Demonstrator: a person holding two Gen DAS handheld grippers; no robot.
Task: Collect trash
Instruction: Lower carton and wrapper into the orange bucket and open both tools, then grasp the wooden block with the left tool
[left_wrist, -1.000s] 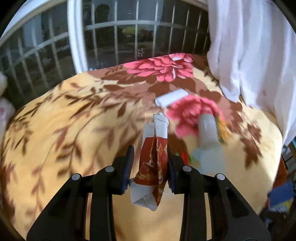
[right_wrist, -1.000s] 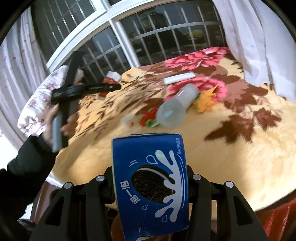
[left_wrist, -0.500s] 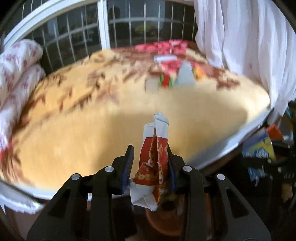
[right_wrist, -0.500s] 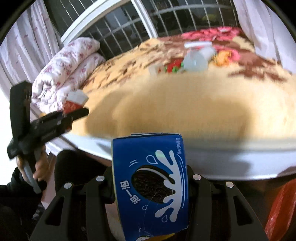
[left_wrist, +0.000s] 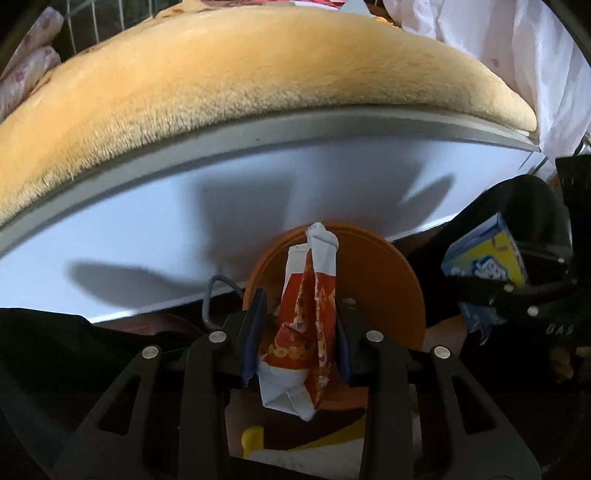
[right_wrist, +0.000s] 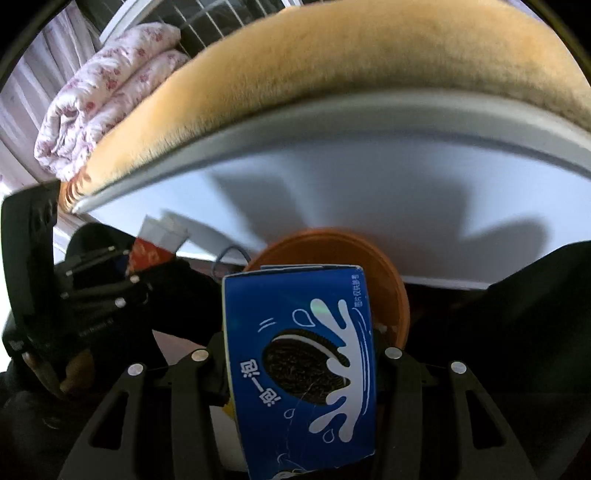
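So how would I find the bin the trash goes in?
Look below the edge of the bed with the fuzzy yellow blanket, down by its white side panel. The round orange bin stands there on the floor, behind the red-and-white wrapper in the left gripper. Nothing else there is orange or round.

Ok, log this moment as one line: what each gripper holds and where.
left gripper: shut on red-and-white wrapper | right gripper: shut on blue cookie box | both over orange bin beside bed edge
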